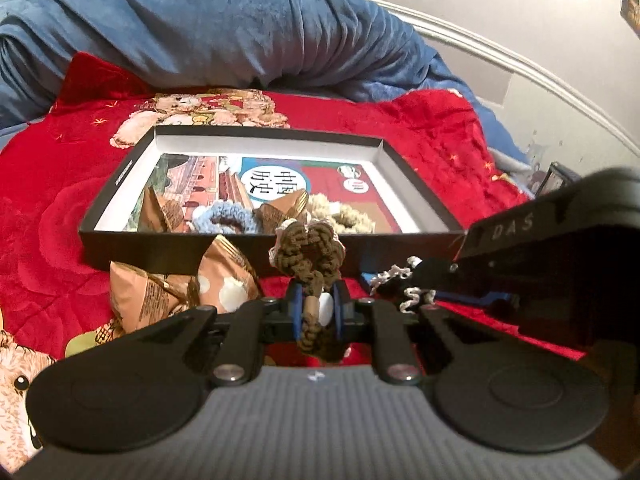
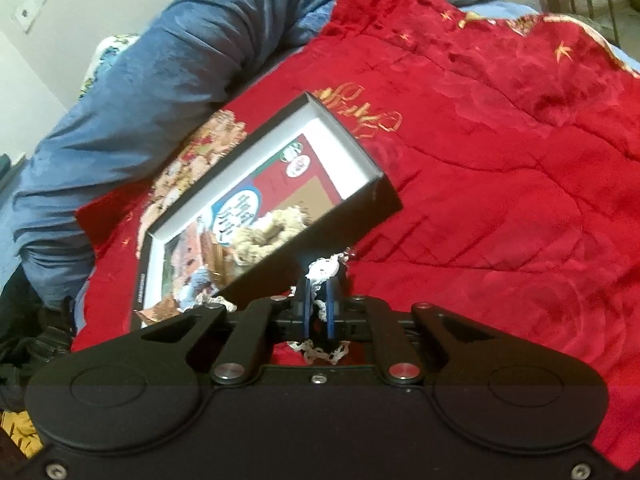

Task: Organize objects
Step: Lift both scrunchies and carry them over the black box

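In the left wrist view, a brown crocheted scrunchie (image 1: 306, 254) is clamped by the left gripper (image 1: 316, 308), just before the shallow black cardboard box (image 1: 224, 250). In the right wrist view, a white lace scrunchie (image 2: 322, 270) is pinched by the right gripper (image 2: 318, 312), beside that box (image 2: 344, 216) on the red quilt (image 2: 500, 184).

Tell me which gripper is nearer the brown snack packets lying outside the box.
Left. The left gripper, shut on a brown crocheted scrunchie, sits right beside the snack packets; the right gripper is farther, beyond the left one.

Two snack packets (image 1: 180, 284) lie just before the box (image 1: 168, 252).
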A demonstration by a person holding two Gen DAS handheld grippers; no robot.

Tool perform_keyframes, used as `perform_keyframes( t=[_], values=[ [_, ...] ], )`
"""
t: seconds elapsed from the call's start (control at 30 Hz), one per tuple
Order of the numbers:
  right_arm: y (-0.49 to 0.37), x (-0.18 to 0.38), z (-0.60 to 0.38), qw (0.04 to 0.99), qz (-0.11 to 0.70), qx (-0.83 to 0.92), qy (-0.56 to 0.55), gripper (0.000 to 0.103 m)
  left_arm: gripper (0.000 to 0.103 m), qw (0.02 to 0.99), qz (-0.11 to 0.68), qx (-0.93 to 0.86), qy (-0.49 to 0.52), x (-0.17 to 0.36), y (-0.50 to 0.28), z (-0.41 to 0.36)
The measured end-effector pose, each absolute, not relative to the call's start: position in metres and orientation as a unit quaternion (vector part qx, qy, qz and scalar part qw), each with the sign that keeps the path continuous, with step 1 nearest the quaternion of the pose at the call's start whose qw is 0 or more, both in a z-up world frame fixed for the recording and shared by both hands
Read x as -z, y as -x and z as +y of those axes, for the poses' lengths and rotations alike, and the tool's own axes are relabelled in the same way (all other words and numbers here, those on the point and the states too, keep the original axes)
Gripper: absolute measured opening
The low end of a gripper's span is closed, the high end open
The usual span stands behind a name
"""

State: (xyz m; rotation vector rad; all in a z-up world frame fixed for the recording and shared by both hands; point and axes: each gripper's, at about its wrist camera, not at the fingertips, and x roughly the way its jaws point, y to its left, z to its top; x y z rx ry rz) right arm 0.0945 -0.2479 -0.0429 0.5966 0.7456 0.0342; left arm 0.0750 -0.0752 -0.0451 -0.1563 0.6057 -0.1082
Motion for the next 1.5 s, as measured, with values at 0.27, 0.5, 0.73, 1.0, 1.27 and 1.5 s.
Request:
perform_keyframes(
  t=[0.27,0.5,0.73,1.0,1.27,1.5],
  values=[
    [-0.081,0.028,-0.242,0.906,0.311,-0.048,-0.284,0.009,0.018,0.952,0.283,0.050,0.102,0.032,-0.076,-0.065],
    [-0.067,0.016,-0.241,0.921,0.278,-0.063,-0.265,0.009,0.018,0.956,0.268,0.055,0.109,0.024,-0.076,-0.061],
    [-0.068,0.012,-0.233,0.927,0.269,-0.073,-0.250,0.009,0.018,0.960,0.251,0.057,0.106,0.017,-0.076,-0.059],
    [-0.077,0.006,-0.231,0.934,0.247,-0.091,-0.243,0.009,0.018,0.965,0.233,0.053,0.104,0.008,-0.077,-0.055],
    [-0.087,0.007,-0.224,0.933,0.248,-0.100,-0.240,0.009,0.018,0.967,0.226,0.046,0.108,0.005,-0.079,-0.049],
    [-0.089,0.006,-0.225,0.935,0.242,-0.101,-0.240,0.009,0.019,0.971,0.216,0.041,0.097,0.002,-0.076,-0.051]
  ],
)
